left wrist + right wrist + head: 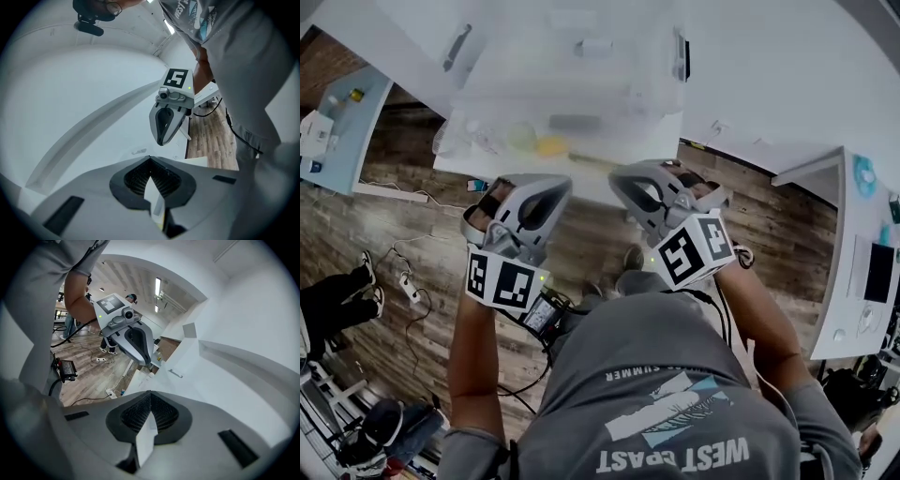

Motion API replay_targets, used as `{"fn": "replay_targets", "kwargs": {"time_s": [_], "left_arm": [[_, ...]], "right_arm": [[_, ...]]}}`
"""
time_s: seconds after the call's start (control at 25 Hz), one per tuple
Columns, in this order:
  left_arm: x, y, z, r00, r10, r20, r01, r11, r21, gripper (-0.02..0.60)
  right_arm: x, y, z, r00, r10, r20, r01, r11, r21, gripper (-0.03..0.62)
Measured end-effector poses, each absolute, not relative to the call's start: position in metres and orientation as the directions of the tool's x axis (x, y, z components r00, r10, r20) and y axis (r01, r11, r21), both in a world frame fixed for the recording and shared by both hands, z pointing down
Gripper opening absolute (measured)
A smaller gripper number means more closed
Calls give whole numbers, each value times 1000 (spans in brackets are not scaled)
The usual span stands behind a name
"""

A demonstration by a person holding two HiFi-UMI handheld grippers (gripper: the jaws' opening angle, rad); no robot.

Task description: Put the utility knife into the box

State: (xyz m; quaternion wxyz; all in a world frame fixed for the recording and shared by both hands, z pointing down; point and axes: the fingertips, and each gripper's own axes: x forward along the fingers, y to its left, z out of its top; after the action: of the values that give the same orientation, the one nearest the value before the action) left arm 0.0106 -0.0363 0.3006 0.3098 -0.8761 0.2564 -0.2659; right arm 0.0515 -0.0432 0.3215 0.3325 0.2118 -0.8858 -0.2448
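A person in a grey shirt (pixel 666 394) holds the left gripper (pixel 536 199) and the right gripper (pixel 639 192) side by side above the brown wooden floor (pixel 412 169), both pointing at the white counter (pixel 647 131), where a small yellow thing (pixel 551 146) lies near the edge.

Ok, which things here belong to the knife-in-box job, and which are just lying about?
Job: shut left tongs, shut right tongs, clear plastic box, dark slim tool, possibly the utility knife.
Lying about: small yellow object, white power strip.
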Motion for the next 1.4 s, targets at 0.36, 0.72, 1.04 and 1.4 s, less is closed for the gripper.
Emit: {"fn": "replay_targets", "kwargs": {"time_s": [0.36, 0.72, 1.04, 1.4], "left_arm": [[39, -79, 316, 677, -654, 336, -327, -677, -660, 8], [32, -118, 334, 697, -627, 348, -326, -710, -625, 8], [28, -157, 341, 742, -577, 342, -300, -741, -601, 8], [12, -181, 347, 754, -541, 372, -275, -775, -569, 9]], "right_arm": [[72, -85, 347, -719, -459, 522, -166, 843, 512, 11], [56, -118, 408, -692, -357, 628, -130, 917, 378, 59], [45, -144, 511, -591, -225, 774, -150, 974, 169, 134], [41, -157, 622, -437, -82, 896, -194, 981, -4, 149]]}}
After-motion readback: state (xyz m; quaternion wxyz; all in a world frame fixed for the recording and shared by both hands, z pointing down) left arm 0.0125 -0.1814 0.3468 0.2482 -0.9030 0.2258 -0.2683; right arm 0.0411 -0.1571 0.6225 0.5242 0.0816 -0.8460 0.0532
